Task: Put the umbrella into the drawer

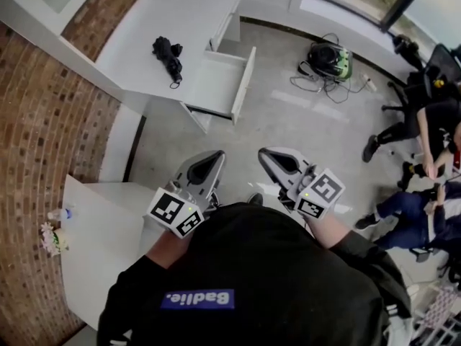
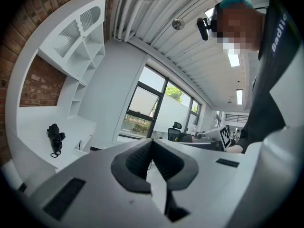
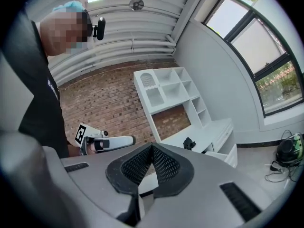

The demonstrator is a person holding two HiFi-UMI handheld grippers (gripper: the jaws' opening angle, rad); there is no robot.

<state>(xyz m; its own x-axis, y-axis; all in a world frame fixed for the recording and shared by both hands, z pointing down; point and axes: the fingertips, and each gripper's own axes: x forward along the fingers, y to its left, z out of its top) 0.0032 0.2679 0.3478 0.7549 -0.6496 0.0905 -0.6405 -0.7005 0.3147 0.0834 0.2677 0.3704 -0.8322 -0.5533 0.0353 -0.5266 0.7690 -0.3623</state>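
A folded black umbrella (image 1: 168,58) lies on the white bench (image 1: 166,16) at the far left, just beside its pulled-out drawer (image 1: 218,86). Near the person's chest, the left tool (image 1: 213,158) and right tool (image 1: 267,155) point level, each pressed together and empty, well apart from the umbrella.

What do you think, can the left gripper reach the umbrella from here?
Probably not yet: the folded umbrella lies on the white desk, well beyond the shut left gripper. Only floor lies between.
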